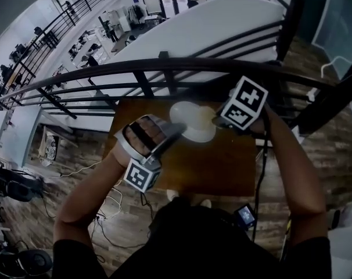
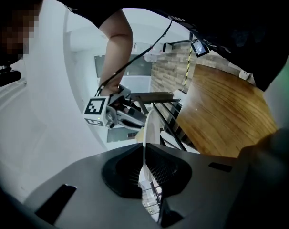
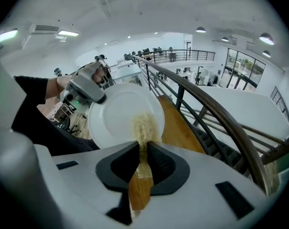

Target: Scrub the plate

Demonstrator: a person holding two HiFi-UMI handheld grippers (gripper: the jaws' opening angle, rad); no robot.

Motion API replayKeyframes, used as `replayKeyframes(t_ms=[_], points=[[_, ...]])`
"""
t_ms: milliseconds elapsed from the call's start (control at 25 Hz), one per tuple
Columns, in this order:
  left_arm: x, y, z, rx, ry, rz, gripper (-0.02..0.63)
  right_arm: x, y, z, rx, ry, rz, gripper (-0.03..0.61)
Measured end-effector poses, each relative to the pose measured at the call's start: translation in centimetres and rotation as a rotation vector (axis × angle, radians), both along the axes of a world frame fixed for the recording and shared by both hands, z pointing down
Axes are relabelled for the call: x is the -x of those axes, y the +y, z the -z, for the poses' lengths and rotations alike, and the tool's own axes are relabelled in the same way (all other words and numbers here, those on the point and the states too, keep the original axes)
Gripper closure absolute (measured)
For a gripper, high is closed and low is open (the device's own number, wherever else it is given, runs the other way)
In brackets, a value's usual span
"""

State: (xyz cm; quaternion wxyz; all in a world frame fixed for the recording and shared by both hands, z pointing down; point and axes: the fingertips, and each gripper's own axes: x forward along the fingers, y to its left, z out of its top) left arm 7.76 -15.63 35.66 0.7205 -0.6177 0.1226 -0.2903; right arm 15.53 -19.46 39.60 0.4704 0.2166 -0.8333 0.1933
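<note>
The plate [image 3: 120,111] is round, white and plain. It is up in the air over the brown table, tipped up on its side. The left gripper [image 2: 145,161] pinches its rim. The scrubber [image 3: 143,125] is yellow and scratchy, with a flat brown end. The right gripper [image 3: 142,161] pinches it. Its yellow end touches the plate's face, near the bottom edge.

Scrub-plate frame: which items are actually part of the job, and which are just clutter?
In the job:
- plate, clamped edge-on in the left gripper
- brush, held in the right gripper, bristles on the plate

Just lying about:
- wooden table
- railing
- floor cables
- small screen
</note>
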Motion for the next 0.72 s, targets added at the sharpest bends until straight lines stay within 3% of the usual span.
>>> replayKeyframes(t_ms=[120,400,560,720], points=[[-0.8,0.8,0.0,-0.009,-0.01,-0.027,0.592,0.6,-0.9,0.8,-0.034,0.009,-0.001,0.525],[-1.4,1.1,-1.6,-0.004,-0.037,-0.016,0.589,6.4,1.7,3.7,-0.035,-0.081,0.145,0.525],[0.1,-1.3,-1.7,0.019,-0.033,0.068,0.592,6.0,3.5,3.6,-0.005,-0.091,0.186,0.525],[1.2,-1.6,-1.2,0.026,-0.007,0.098,0.592,3.3,3.0,1.1,0.045,-0.061,0.141,0.525]])
